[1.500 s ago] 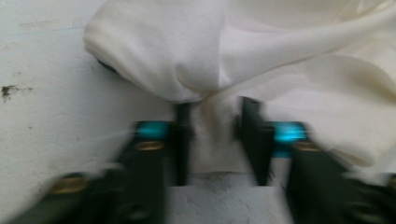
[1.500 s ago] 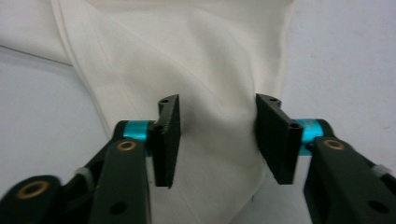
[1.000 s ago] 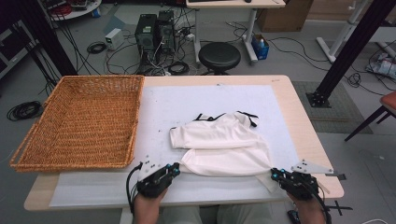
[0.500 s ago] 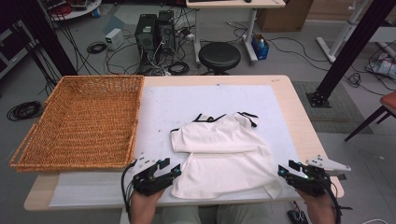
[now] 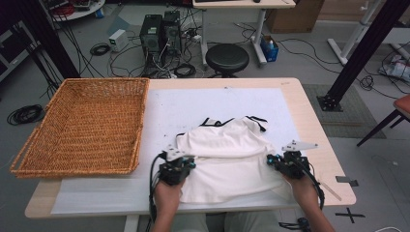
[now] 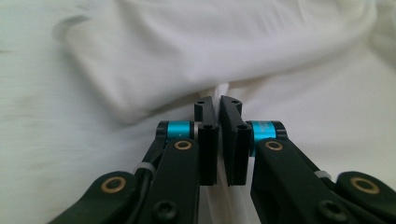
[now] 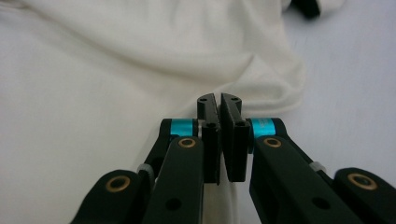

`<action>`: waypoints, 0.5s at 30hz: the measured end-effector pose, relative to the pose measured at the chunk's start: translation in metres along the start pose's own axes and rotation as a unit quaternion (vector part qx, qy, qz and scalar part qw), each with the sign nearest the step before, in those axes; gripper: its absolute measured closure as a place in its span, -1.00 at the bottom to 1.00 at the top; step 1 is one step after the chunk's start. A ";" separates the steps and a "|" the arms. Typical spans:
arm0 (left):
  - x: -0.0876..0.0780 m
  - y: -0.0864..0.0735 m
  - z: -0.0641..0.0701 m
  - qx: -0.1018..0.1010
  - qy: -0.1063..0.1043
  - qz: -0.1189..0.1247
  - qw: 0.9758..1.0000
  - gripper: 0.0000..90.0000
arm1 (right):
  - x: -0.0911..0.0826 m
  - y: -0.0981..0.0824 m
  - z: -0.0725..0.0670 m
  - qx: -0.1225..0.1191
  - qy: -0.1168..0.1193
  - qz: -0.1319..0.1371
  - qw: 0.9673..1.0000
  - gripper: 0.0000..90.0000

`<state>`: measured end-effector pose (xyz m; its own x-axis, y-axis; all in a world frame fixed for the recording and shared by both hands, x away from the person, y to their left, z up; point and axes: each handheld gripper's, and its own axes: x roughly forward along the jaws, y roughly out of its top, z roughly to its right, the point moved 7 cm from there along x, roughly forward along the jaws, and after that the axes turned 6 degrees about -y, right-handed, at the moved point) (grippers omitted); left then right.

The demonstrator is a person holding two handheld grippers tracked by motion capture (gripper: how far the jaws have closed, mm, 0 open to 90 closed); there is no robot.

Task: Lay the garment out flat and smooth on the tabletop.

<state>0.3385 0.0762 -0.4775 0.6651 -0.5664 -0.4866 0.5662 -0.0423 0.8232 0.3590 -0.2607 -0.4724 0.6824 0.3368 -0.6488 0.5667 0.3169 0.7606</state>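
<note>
High view: the white shirt lies on the white sheet that covers the tabletop, near the person's edge, with the wicker basket well apart at the left. A second ago both tools were down at the near hem; now the left tool and right tool sit farther up the cloth, one at each side, and the near half has been carried forward over the rest. I judge this a fold in progress, the hem travelling toward the black-trimmed collar.

Left gripper view: the left tool's jaws are pressed together on a pinch of white fabric, which runs down between them.

Right gripper view: the right tool's jaws are likewise clamped on the shirt's edge, with bare sheet just beside it.
</note>
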 end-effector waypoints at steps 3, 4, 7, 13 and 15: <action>-0.007 0.004 -0.023 -0.017 0.037 0.018 0.999 0.89 | 0.019 0.024 0.009 0.011 -0.042 0.019 0.999 0.96; -0.007 0.006 -0.027 -0.023 0.041 0.028 0.999 0.88 | 0.027 0.029 0.011 0.015 -0.055 0.020 0.998 0.96; -0.010 0.009 -0.025 -0.039 0.040 0.049 0.997 0.40 | 0.046 0.031 0.012 0.014 -0.070 0.000 0.997 0.84; -0.018 -0.013 -0.011 -0.021 0.022 0.009 1.000 0.06 | 0.015 0.006 0.016 0.077 -0.051 0.032 0.995 0.20; -0.018 -0.023 -0.009 -0.015 0.023 -0.015 1.000 0.06 | 0.001 -0.011 0.017 0.104 -0.033 0.031 0.994 0.06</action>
<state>0.3178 0.0949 -0.4906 0.6686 -0.5267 -0.5249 0.6002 -0.0345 0.7991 0.3617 -0.2792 -0.4807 0.7438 0.2884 -0.6030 0.6016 0.1044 0.7920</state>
